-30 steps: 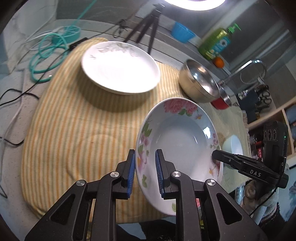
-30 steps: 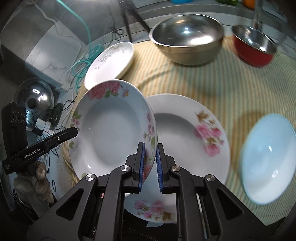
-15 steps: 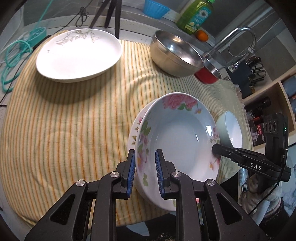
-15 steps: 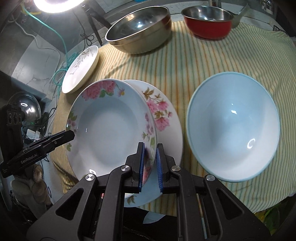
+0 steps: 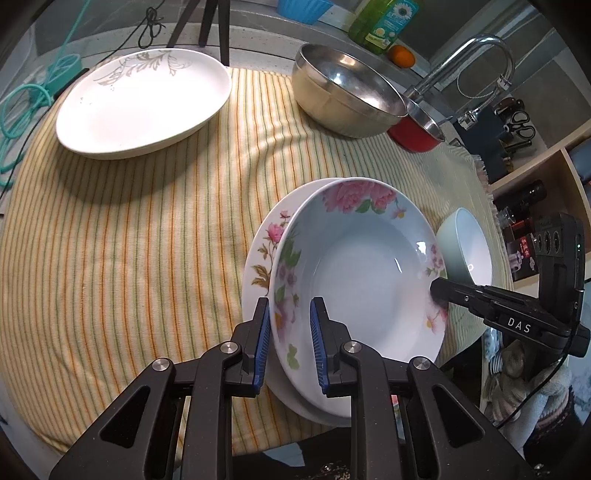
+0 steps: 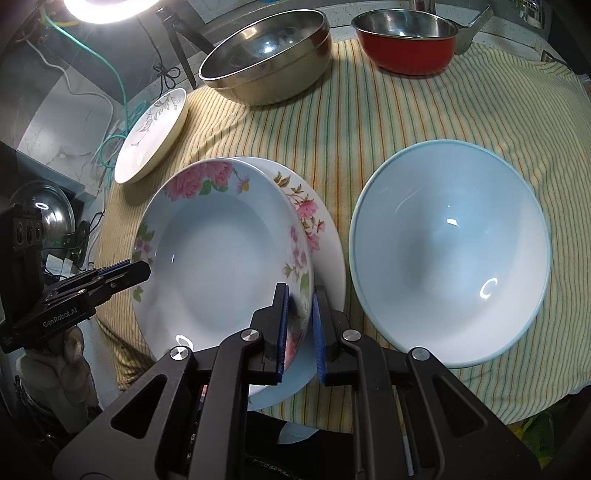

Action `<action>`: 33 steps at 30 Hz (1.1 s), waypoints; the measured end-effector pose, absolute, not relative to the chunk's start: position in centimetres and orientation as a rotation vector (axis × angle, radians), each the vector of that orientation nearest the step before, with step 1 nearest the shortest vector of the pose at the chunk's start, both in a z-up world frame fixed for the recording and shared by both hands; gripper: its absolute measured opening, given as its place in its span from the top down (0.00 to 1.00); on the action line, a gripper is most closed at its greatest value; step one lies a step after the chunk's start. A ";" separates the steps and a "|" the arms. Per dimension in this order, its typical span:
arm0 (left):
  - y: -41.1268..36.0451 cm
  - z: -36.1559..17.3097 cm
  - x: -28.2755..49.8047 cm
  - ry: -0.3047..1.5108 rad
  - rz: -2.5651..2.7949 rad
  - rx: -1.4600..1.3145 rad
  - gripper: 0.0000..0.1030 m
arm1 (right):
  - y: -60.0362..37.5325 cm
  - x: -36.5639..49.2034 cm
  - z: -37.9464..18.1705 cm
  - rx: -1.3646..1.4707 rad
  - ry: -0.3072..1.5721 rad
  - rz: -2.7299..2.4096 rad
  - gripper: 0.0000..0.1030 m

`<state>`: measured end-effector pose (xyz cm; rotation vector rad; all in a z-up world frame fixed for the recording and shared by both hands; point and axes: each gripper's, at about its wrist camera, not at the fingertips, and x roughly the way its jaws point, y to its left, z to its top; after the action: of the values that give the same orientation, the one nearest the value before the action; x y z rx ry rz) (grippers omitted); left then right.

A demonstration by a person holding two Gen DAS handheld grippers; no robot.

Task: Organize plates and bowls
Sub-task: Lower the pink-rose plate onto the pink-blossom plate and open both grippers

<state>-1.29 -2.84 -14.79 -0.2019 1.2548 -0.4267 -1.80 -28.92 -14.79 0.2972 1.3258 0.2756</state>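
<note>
A deep pink-flowered plate (image 5: 362, 273) (image 6: 221, 254) is held by both grippers, just above a second flowered plate (image 5: 264, 254) (image 6: 321, 236) lying on the striped cloth. My left gripper (image 5: 288, 343) straddles the plate's near rim with a small gap at its pads. My right gripper (image 6: 299, 325) is shut on the opposite rim; it also shows in the left wrist view (image 5: 439, 288). A light blue bowl (image 6: 450, 251) (image 5: 469, 243) sits right of the plates. A white plate with grey leaf print (image 5: 144, 99) (image 6: 153, 133) lies at the far left.
A large steel bowl (image 5: 343, 96) (image 6: 266, 62) and a red pot (image 6: 406, 44) (image 5: 417, 129) stand at the back of the yellow striped cloth (image 5: 129, 240). A tap (image 5: 476, 59), soap bottle (image 5: 384, 18) and teal cable (image 5: 26, 99) lie beyond it.
Both grippers carried the held flowered plate rightward and down over the second flowered plate. The left gripper's pads now stand a little wider around the rim.
</note>
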 end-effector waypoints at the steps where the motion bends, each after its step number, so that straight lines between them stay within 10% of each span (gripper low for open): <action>1: -2.9 -14.8 -1.3 1.255 -0.427 -0.200 0.81 | -28.9 -1.8 -14.8 0.295 1.326 0.276 0.86; 22: -3.5 -14.5 -1.3 1.256 -0.422 -0.161 0.80 | -27.9 -1.8 -14.5 0.220 1.317 0.285 0.70; 33: -3.0 -14.1 -1.4 1.243 -0.419 -0.172 0.66 | -27.3 -1.9 -13.8 0.198 1.292 0.292 0.45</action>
<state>-1.36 -2.99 -14.12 -0.1718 1.2426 -0.4191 -1.92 -27.31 -13.79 0.1979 1.2919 0.2915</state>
